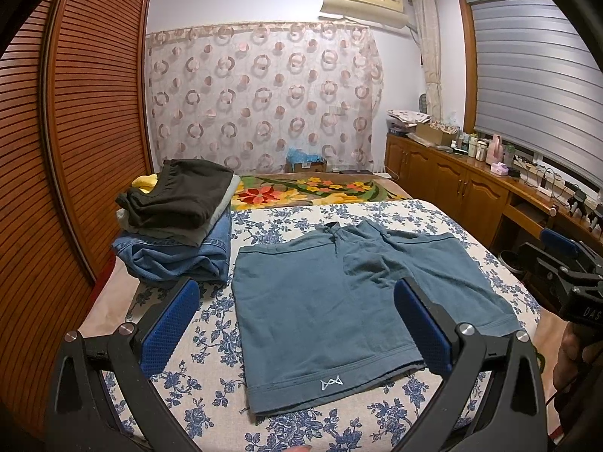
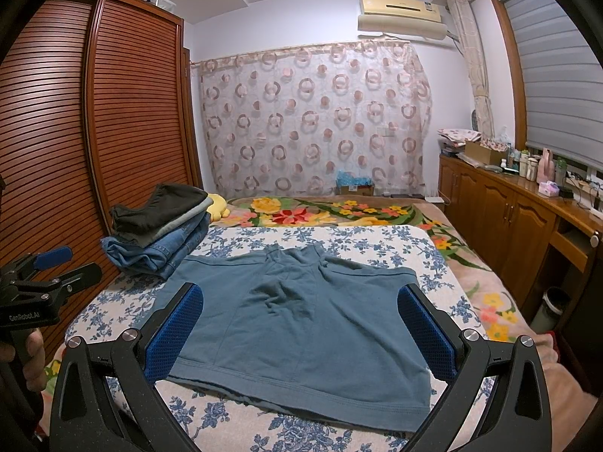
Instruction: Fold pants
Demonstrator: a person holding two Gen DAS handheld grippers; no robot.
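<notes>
Teal shorts (image 1: 339,309) lay flat on floral bed (image 1: 211,388); left claw (image 1: 297,324) hovered above, wide apart, empty. Folded clothes stack (image 1: 177,222) sat just beside shorts, by wardrobe (image 1: 75,132).

One pair of teal shorts (image 1: 331,312), one stack of folded clothes (image 1: 177,222), two grippers.

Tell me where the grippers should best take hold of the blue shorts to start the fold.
Probably the near hem of the shorts, one corner each, coming low from the near edge of the bed. The shorts lie flat, hems toward the cameras, waistband far. Left gripper and right gripper are both open above them, so each near corner is the closest free edge.
</notes>
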